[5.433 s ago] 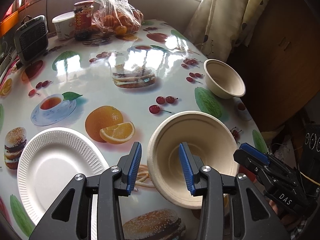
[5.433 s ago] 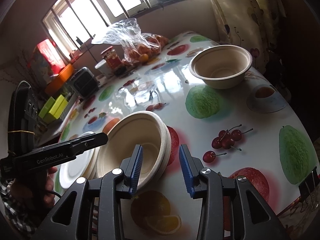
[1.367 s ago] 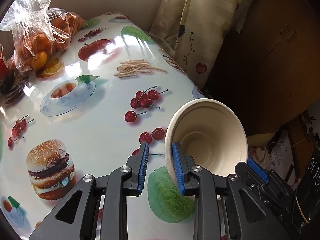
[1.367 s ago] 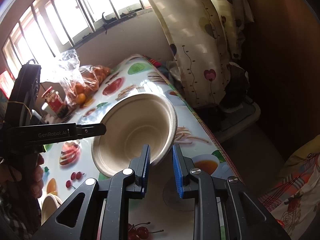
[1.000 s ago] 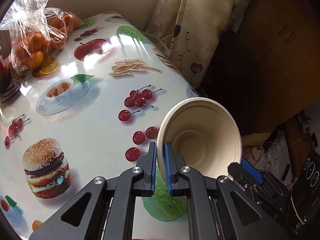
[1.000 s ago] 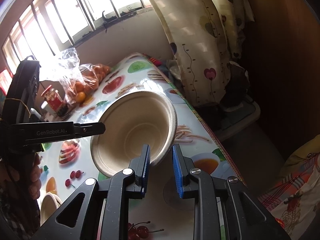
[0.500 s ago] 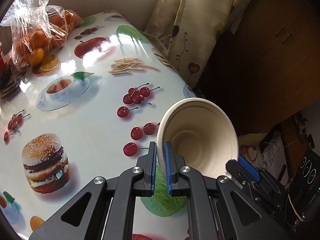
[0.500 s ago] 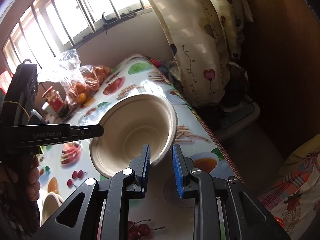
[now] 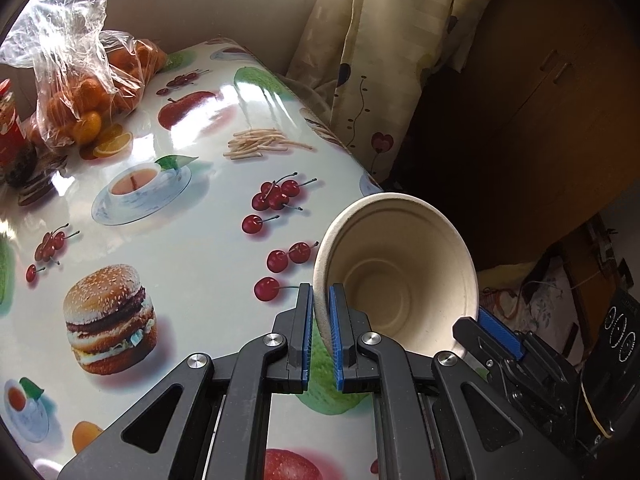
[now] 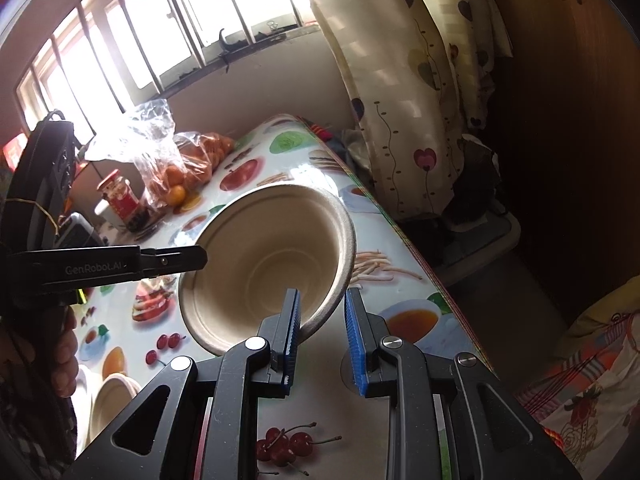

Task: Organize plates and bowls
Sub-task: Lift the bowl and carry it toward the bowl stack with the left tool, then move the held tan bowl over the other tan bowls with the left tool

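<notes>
I am holding a beige paper bowl (image 9: pixel 394 276) tilted on its side above the right edge of the surface (image 9: pixel 192 240), its mouth facing my left camera. The left gripper (image 9: pixel 319 336) is pinching the bowl's near rim, the blue pads pressed together on the thin wall. In the right wrist view the same bowl (image 10: pixel 268 256) is filling the middle of the frame, and the right gripper (image 10: pixel 320 344) is standing at the lower rim. Its jaws are narrowly spread: the left pad is sitting inside the bowl against the wall, while the right pad is standing clear of the rim, so I am reading no pinch there. The bowl's underside is hidden from both cameras, so I cannot tell whether any part of it is touching the surface.

At the lower left of the right view, a stack of bowls (image 10: pixel 114 400) and a white plate (image 10: pixel 82 384) are being cut off by the frame and partly covered by the hand (image 10: pixel 64 356) carrying the left tool. Farther back, a clear bag of oranges (image 9: pixel 80 84) is resting on the surface beside a red-labelled jar (image 10: pixel 120 200), whose label I cannot read. A patterned curtain (image 9: pixel 384 60) is hanging past the far edge.
</notes>
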### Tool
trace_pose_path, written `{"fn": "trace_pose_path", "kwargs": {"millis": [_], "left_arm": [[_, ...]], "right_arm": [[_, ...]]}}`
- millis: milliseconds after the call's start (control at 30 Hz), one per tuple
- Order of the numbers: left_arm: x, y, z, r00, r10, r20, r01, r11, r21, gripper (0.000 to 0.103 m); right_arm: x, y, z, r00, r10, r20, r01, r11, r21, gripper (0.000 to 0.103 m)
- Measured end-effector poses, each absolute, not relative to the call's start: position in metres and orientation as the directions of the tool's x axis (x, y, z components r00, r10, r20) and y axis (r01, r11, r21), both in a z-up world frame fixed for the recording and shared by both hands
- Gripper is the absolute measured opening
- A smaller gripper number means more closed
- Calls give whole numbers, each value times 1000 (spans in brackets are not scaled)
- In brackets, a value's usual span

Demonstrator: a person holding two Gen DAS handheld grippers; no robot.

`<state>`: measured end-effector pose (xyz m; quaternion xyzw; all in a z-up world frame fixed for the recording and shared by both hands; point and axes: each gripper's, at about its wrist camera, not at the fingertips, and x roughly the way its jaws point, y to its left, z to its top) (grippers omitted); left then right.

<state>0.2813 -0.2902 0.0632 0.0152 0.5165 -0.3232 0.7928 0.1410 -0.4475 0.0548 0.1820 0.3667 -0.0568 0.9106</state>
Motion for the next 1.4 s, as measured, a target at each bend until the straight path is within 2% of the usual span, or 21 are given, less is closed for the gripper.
{"fn": "trace_pose_path", "kwargs": {"millis": [1400], "left_arm": [[224,-208,93,376,-516,-770,491,815,-306,8]], "right_arm": [[92,-381,86,775,111,-622,102,950,295,22]]}}
